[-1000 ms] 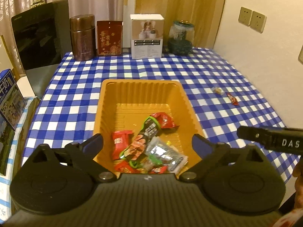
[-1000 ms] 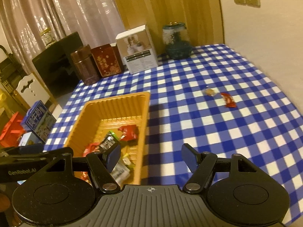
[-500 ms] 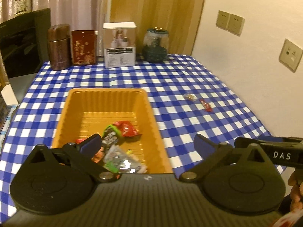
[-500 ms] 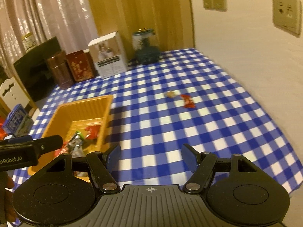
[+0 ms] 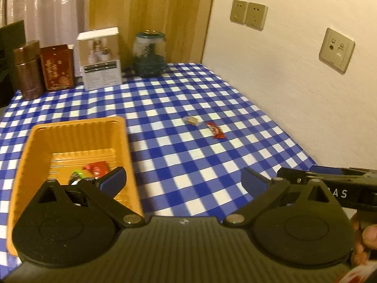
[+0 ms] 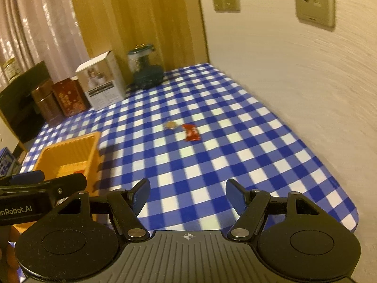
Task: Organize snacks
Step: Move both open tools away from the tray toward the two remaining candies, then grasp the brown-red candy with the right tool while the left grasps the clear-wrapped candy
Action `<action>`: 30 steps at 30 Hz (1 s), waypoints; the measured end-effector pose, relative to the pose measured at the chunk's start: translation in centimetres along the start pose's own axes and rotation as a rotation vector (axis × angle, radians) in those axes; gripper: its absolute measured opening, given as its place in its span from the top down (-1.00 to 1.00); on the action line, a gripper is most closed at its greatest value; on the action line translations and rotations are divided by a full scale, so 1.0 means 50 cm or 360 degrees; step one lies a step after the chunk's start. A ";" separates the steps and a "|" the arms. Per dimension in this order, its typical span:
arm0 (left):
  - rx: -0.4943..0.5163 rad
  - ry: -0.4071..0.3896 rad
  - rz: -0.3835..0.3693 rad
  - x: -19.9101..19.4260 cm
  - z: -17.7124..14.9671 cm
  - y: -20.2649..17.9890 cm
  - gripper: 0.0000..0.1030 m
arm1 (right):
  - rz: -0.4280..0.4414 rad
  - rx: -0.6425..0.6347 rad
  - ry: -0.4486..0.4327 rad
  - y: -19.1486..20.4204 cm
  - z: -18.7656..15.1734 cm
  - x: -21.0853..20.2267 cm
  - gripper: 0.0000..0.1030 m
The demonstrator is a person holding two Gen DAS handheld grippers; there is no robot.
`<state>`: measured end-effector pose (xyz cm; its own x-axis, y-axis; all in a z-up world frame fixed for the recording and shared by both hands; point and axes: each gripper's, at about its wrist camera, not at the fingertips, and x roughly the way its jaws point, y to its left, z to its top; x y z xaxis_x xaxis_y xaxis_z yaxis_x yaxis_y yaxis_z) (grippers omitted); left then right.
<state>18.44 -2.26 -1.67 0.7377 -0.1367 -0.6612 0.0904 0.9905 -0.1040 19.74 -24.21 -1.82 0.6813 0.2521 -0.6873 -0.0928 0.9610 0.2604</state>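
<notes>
Swinging away from the orange tray [image 5: 77,139], now at nine o'clock, both empty wide-open grippers, left [image 5: 183,179] and right [image 6: 187,194], face two loose snacks: red packet [image 6: 191,132] and tan candy [image 6: 170,125] at twelve o'clock, likely next.

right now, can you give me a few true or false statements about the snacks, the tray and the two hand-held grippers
1. Two snacks lie on the checked tablecloth outside the orange tray: a red wrapped snack and a small tan snack. True.
2. The orange tray is empty. False: several wrapped snacks lie in it.
3. The right hand-held gripper is open with nothing between its fingers. True.
4. The left hand-held gripper is clamped on the red wrapped snack. False: it is open and holds nothing; that snack lies on the cloth ahead.
5. The tan snack lies on top of the red one. False: they lie side by side, not stacked.
</notes>
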 end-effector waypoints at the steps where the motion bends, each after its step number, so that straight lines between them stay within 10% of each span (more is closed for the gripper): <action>1: -0.0004 0.0000 -0.0001 0.007 0.002 -0.003 -0.99 | -0.0005 0.0009 -0.0009 -0.008 0.001 0.003 -0.37; 30: -0.0029 -0.0082 0.0055 0.295 0.100 -0.001 -0.97 | 0.0067 -0.0068 -0.0061 -0.070 0.086 0.270 -0.14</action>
<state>32.66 -4.25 -7.72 0.7738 -0.1007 -0.6254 0.0521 0.9940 -0.0957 32.39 -24.67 -9.08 0.7032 0.2885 -0.6498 -0.1521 0.9539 0.2588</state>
